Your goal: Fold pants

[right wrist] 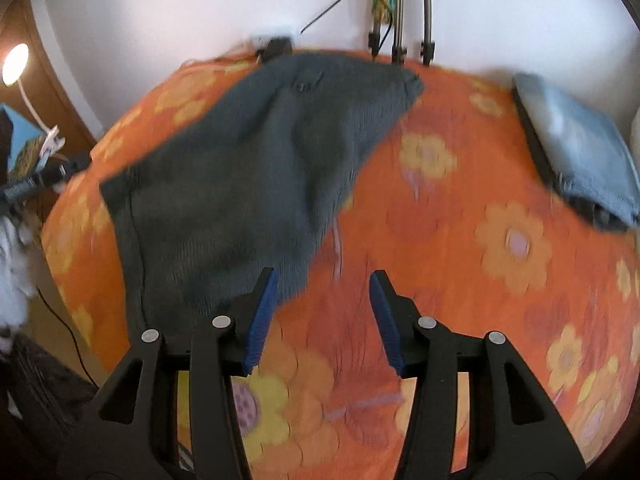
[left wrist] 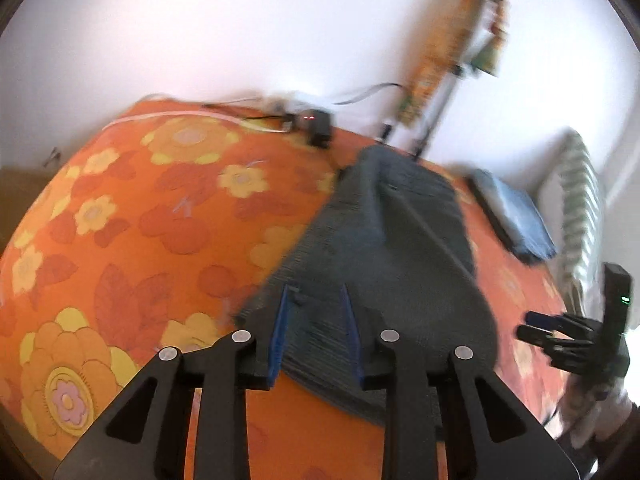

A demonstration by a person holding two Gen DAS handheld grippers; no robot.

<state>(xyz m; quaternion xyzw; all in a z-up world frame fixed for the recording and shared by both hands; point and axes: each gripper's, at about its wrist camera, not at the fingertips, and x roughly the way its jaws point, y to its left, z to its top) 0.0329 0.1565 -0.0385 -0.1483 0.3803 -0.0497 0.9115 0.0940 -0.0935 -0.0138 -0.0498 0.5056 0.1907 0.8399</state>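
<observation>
Dark grey ribbed pants (left wrist: 384, 248) lie spread on an orange flowered bedspread (left wrist: 140, 220). My left gripper (left wrist: 316, 304) is open, with its blue-padded fingers over the near end of the pants and nothing held. My right gripper (right wrist: 322, 292) is open and empty above the bedspread (right wrist: 460, 280), just right of the pants' near edge (right wrist: 240, 168). The right gripper also shows in the left wrist view (left wrist: 536, 326) at the far right, beyond the pants.
A folded blue garment (right wrist: 580, 148) lies at the bed's far right; it also shows in the left wrist view (left wrist: 516, 216). A black device with red lights (left wrist: 316, 126) and cables sit at the far edge by the wall. Metal stand legs (right wrist: 400, 20) rise there. A lamp (right wrist: 16, 64) is left.
</observation>
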